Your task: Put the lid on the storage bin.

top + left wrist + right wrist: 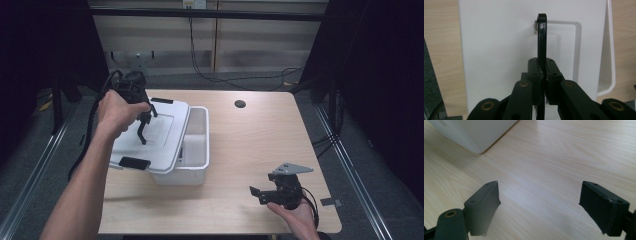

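Left jaws pinching a thin black tool over the white lid.

Pressed tight on a flat black hook-shaped tool [541, 45], with its long side running straight out from the left gripper [141, 114] and its rounded tip down by the white lid [160, 135]; touching or just above, cannot tell. Under that, lid lying askew on the white bin [197, 150], with the bin's far side left open. Left hand [117, 114] raised over the bin, wrist bent down. Well apart, near the front edge of the counter [250, 145]: right gripper [261, 194], jaws spread wide and holding nothing, low in the right hand [299, 214], pointing across bare wood toward the bin's corner.
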Demonstrator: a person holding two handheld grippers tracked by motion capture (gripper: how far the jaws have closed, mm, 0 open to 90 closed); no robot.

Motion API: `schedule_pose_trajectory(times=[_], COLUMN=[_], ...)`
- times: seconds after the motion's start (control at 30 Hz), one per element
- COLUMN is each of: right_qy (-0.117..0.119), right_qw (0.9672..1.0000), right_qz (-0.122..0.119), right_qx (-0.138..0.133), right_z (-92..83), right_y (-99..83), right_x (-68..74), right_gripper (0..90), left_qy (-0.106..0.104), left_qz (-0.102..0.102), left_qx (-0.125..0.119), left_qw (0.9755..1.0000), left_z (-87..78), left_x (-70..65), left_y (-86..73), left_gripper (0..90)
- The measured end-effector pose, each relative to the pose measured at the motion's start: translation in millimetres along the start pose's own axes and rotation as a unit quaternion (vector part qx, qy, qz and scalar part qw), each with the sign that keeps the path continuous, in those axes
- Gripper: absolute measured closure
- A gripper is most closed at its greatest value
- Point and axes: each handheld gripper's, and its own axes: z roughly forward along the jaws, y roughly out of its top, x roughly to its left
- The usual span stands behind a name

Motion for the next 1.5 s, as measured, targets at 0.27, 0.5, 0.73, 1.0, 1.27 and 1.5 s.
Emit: schedule_pose_trajectory(times=[0.27,0.5,0.73,1.0,1.27,1.5], right_qy=[0.001,0.004,0.005,0.005,0.006,0.008], right_qw=[1.0000,1.0000,1.0000,1.0000,1.0000,1.0000], right_qz=[0.002,0.002,0.001,0.001,0.000,0.000], right_qx=[0.001,0.001,0.002,0.002,0.002,0.003], right_z=[0.2,0.0,-0.1,-0.3,-0.3,0.0], right_y=[-0.1,-0.2,-0.2,-0.4,-0.4,-0.4], right_x=[-0.4,-0.6,-0.6,-0.4,-0.4,-0.3], right_gripper=[15.5,15.5,15.5,15.5,15.5,15.5], left_qy=[-0.004,-0.013,-0.022,-0.033,-0.040,-0.042], left_qz=[-0.028,-0.043,-0.060,-0.076,-0.079,-0.080], left_qx=[-0.003,-0.001,0.001,0.000,0.010,0.011], left_qw=[0.9996,0.9990,0.9980,0.9966,0.9960,0.9958], left_z=[5.8,15.9,25.3,35.5,41.1,39.7], left_x=[-13.7,-24.2,-30.2,-36.8,-41.2,-39.6], left_y=[3.8,8.7,11.9,14.1,19.8,24.0], left_gripper=[85.0,85.0,84.9,84.9,84.8,84.9])
